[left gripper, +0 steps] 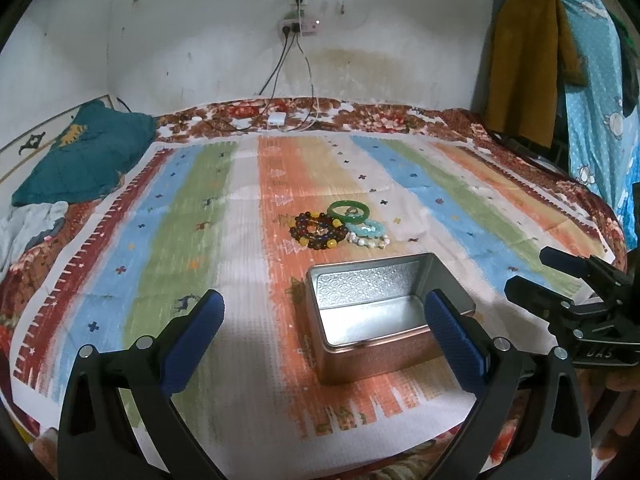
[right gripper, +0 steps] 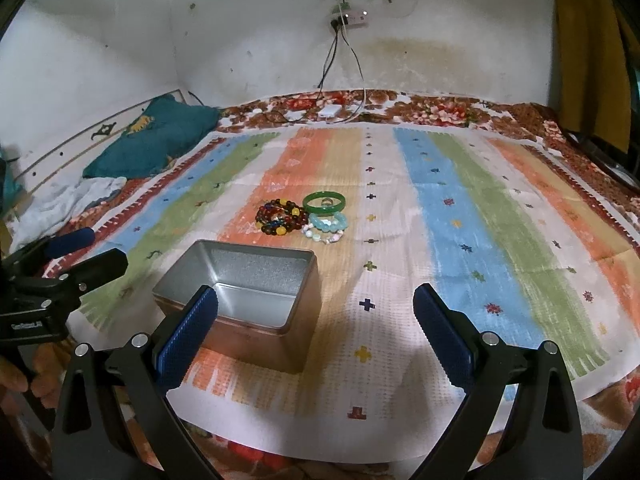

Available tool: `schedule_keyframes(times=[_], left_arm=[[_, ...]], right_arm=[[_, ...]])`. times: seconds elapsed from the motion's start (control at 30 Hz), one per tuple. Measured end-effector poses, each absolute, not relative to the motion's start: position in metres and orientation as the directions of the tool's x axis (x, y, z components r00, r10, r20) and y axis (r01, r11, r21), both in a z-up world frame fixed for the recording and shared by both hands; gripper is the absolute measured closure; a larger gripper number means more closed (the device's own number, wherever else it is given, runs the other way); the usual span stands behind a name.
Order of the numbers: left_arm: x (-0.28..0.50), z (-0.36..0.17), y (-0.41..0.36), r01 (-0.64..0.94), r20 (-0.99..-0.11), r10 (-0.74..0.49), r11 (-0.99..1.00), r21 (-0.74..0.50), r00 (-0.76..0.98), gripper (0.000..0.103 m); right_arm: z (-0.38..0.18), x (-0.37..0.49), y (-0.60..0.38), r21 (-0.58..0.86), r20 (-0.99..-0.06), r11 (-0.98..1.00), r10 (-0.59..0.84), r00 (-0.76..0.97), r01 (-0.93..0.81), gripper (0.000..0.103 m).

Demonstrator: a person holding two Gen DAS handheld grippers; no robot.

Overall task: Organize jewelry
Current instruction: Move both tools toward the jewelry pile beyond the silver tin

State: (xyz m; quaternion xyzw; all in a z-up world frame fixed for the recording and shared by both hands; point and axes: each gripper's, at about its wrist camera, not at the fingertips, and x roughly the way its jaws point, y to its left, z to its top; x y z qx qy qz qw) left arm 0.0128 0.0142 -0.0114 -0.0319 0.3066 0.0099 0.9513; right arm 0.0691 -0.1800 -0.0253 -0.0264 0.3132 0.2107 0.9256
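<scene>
1. Left gripper [left gripper: 324, 334]: jaws spread wide, nothing held. Blue pads fill the lower part of the left wrist view. The right pad overlaps the near right corner of the tin in the picture; whether it touches cannot be told.

2. Right gripper [right gripper: 316, 330]: jaws spread wide, nothing held. It hangs over bare striped cloth [right gripper: 460, 216], with the tin showing behind its left pad.

3. Metal tin [left gripper: 376, 312]: open, rectangular, no jewelry in it. It sits lower centre in the left view and lower left of centre in the right view [right gripper: 248, 292]. Its long axis runs roughly left to right across both frames.

4. Jewelry cluster, centre of both frames, just beyond the tin's far wall and apart from it:
   - dark beaded bracelet [right gripper: 278, 216] with yellow beads, on the left;
   - green bangle [right gripper: 324, 202], farthest back;
   - pale blue bead bracelet [right gripper: 330, 222], on the right;
   - white mixed-bead bracelet [right gripper: 324, 236], nearest the tin.

5. Governing relation: the cluster lies straight ahead of both grippers, past the tin. Neither looks clearly nearer. The right gripper's line appears less obstructed, since the tin stands directly before the left one.
</scene>
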Motion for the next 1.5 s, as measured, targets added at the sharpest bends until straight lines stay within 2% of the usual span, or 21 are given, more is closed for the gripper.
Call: schedule_keyframes(times=[1.17,1.5], left_arm=[[0.024,-0.015,0.024,-0.071,-0.611,0.021,0.996,-0.059,0.792,0.005],[0.054,-0.018,0.024,-0.062,-0.648,0.02,0.997,-0.042,0.761,0.005]], right_arm=[[-0.023,0.087,-0.176,0.119,-0.61,0.9,0.399,0.684,-0.419,0.004],[-0.023,0.107,-0.172,0.13,-0.628,0.901,0.398,0.669,-0.414,0.004]])
